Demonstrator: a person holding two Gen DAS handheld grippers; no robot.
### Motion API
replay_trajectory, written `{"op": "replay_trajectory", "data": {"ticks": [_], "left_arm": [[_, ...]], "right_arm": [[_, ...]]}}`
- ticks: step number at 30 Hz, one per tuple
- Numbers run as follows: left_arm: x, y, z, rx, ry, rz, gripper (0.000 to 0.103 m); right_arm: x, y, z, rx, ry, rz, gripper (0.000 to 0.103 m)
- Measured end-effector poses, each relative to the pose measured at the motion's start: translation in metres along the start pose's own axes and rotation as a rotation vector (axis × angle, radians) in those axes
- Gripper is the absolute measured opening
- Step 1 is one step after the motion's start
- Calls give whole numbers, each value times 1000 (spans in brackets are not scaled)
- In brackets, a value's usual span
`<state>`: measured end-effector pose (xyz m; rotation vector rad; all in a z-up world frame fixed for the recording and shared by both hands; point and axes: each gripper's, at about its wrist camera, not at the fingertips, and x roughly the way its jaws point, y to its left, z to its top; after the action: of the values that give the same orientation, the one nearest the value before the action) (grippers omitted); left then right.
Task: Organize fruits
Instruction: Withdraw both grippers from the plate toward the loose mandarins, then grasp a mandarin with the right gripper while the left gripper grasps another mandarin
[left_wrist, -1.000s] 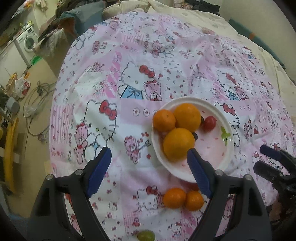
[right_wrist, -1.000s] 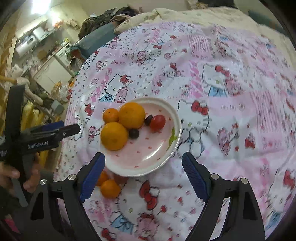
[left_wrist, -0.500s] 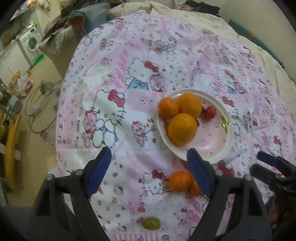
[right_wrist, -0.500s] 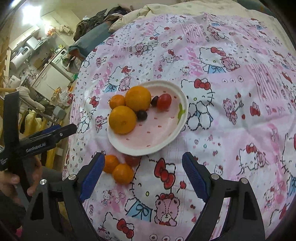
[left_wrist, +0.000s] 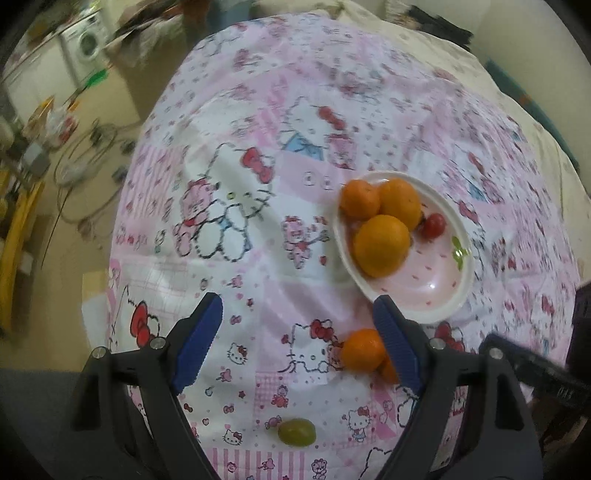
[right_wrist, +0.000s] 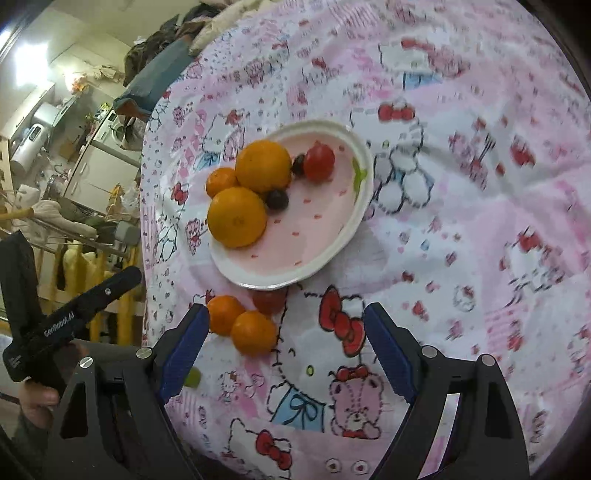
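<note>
Both grippers empty, fingers spread: left gripper (left_wrist: 297, 341), right gripper (right_wrist: 282, 349). Plate (right_wrist: 334, 254) at frame centre holds oranges and a tomato. Loose mandarins (right_wrist: 254, 333) lie on the bedcover just below the plate, a green grape (left_wrist: 296, 432) at lower centre. Judgement: straddle one mandarin squarely, close gently, since round fruit rolls on soft cloth.

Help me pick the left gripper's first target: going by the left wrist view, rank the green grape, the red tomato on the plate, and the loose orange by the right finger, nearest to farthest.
From the left gripper:
1. Loose orange, beside its right finger.
2. Green grape, lower, near the cloth's edge.
3. Red tomato, on the plate, farthest.
</note>
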<state>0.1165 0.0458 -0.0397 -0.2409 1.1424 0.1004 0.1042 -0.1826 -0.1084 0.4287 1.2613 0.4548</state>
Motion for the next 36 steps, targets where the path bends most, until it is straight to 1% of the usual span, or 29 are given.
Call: {"op": "replay_trajectory", "data": {"ticks": [3,5,9,11,13,14,15,19,22,23,24,27,30,33,36], "left_arm": [[4,8,2,-41,13,2,81],[5,11,3,-50,15,7,81],[6,11,4,-55,25,1,81],[7,7,3,-37,34,-1,81],[10,4,2,-22,47,-5,81],[10,3,2,-20,51,-8,81],[10,3,2,-21,53,-10,81],[12,4,3,-32,57,-12,81],[14,5,2,-41,69,-23,81],[15,5,1,-41,79,-27,81],[16,5,1,-40,82,-27,81],[20,6,-1,-33,93,-16,81],[23,9,-1,-47,107,-11,81],[27,7,-3,-33,123,-14,81],[30,-3,-6,8,143,-42,81]], "right_arm": [[13,1,-3,14,46,25,87],[25,5,-6,-1,86,28,87],[53,21,-12,-66,161,21,79],[64,29,-14,-110,180,10,77],[75,32,-15,-121,202,26,69],[79,33,-16,-121,215,32,62],[83,32,-16,-124,222,32,59],[85,36,-16,-157,212,24,56],[88,37,-15,-151,212,28,56],[88,39,-15,-158,211,23,48],[89,40,-15,-167,214,14,43],[87,42,-17,-185,206,3,43],[81,40,-18,-167,208,12,42],[64,32,-16,-127,190,25,42],[40,25,-10,-116,155,16,42]]}}
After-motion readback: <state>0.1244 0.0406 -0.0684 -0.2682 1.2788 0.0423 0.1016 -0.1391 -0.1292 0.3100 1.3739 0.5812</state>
